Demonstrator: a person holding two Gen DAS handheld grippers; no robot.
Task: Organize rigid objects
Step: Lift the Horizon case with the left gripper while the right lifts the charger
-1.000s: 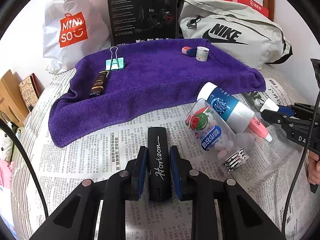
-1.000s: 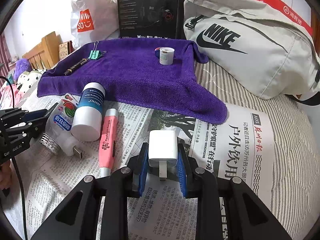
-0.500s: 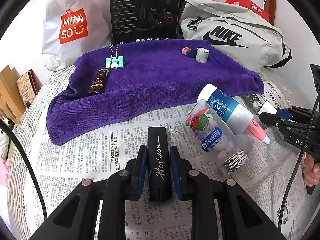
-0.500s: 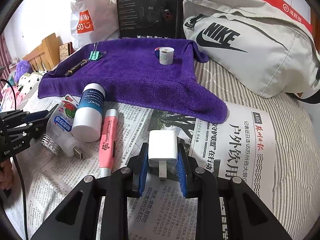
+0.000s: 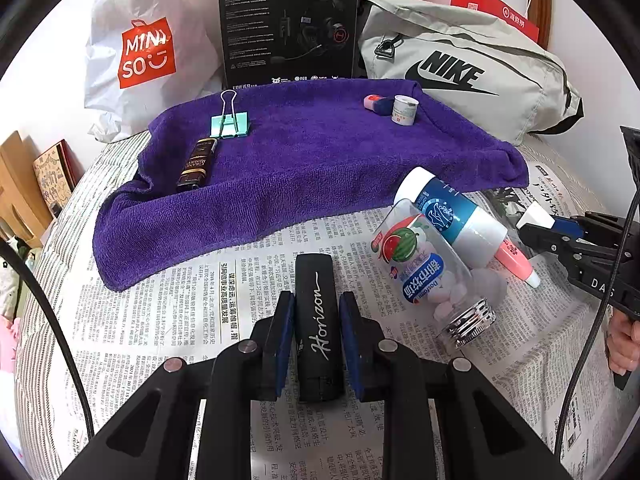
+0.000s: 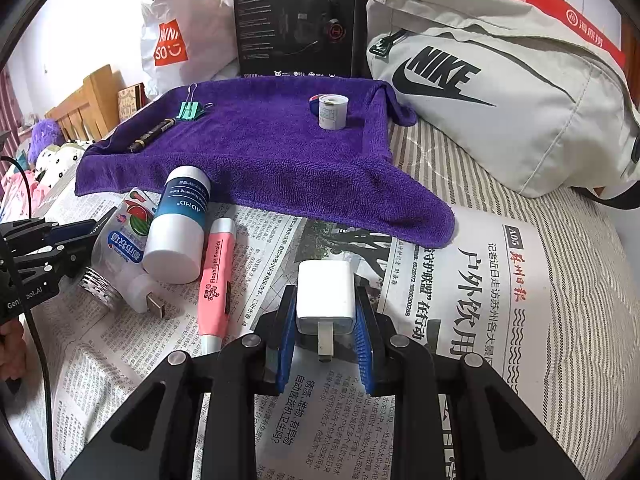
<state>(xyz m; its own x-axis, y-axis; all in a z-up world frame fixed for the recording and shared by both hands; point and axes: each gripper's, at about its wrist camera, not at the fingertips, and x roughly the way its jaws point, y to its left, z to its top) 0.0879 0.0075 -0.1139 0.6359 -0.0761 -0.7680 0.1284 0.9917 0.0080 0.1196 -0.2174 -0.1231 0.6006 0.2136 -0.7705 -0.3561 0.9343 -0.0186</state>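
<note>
My left gripper (image 5: 317, 296) is shut on a black stick marked "Horizon" (image 5: 318, 320), held just over the newspaper (image 5: 160, 320). My right gripper (image 6: 325, 300) is shut on a white charger plug (image 6: 325, 280), prongs toward the camera. Between them lie a blue-and-white bottle (image 5: 448, 212), a clear candy jar (image 5: 424, 272), a pink highlighter (image 6: 216, 280) and a white USB stick (image 6: 148, 300). Beyond them is a purple towel (image 5: 320, 160) bearing a green binder clip (image 5: 230, 124), a dark lighter (image 5: 198, 164), a small white roll (image 5: 404, 109) and an eraser (image 5: 376, 102).
A grey Nike bag (image 5: 460, 68), a black headset box (image 5: 288, 24) and a white Miniso bag (image 5: 140, 48) stand behind the towel. A wooden frame (image 6: 88, 104) is at the far left. Striped bedding (image 6: 580, 280) shows to the right of the newspaper.
</note>
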